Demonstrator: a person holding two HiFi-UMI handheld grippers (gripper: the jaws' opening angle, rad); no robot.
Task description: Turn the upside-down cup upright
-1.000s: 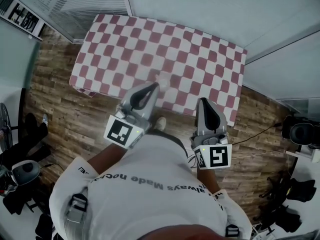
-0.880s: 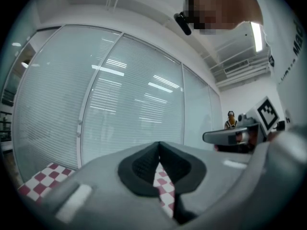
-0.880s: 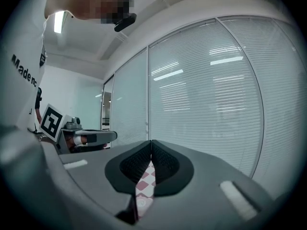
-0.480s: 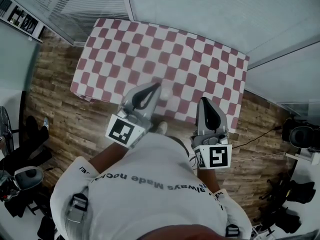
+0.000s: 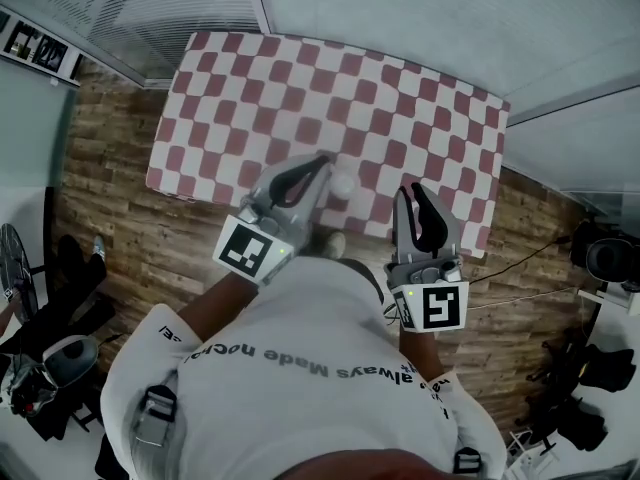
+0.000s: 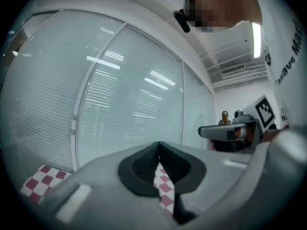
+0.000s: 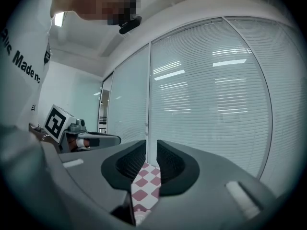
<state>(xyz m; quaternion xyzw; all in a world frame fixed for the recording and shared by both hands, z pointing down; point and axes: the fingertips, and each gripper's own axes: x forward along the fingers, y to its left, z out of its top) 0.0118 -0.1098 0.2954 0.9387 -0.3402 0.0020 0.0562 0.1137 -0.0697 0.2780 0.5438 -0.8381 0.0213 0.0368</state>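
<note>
Right now the small white cup [image 5: 343, 182] sits near the checked table's [image 5: 420, 98] front edge, between the 2 grippers, just beside the left gripper [image 5: 323, 161], closed on nothing, while the farther right gripper [image 5: 416, 192] is opening, empty.

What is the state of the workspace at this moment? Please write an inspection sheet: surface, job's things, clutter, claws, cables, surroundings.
Surface: red-and-white checked tablecloth, lying flat.
Job's things: white cup on the cloth, near the edge closest to the person; too small to tell which way up.
Clutter: nothing seen on the cloth.
Claws: left claw shut, empty; right claw opening, nothing between its jaws.
Cables: thin cable across the floor, at right.
Surroundings: wooden floor; glass walls with blinds.
</note>
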